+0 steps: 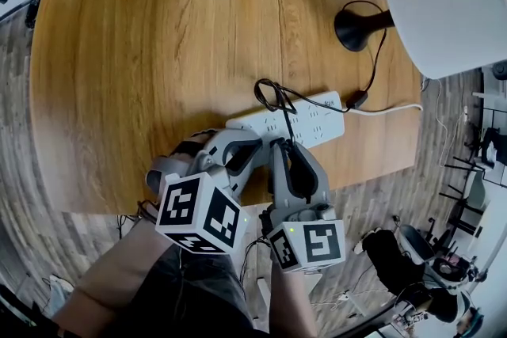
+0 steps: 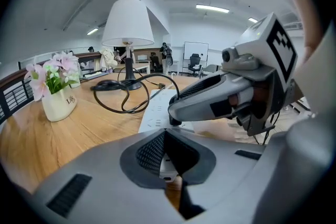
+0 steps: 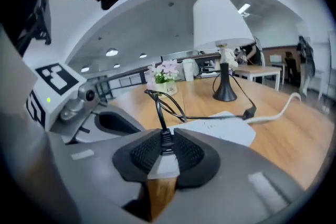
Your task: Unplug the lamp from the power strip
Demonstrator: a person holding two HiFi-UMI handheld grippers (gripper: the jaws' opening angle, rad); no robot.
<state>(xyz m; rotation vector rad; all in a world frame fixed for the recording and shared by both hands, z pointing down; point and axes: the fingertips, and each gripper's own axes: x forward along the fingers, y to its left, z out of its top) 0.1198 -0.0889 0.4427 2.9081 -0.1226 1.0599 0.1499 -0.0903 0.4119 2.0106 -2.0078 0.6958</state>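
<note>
The right gripper [image 1: 287,150] is clamped on the lamp's black plug [image 3: 165,140], which stands upright in the long white power strip [image 1: 313,119]. Just to its left, the fully closed left gripper [image 1: 247,148] rests on the strip's near end.

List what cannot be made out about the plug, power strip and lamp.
Prongs of the plug: right gripper view, between the right tool's pads.
Left end of the power strip: head view, under the left tool.
Part of the lamp shade: head view, cut off by the right edge.
</note>
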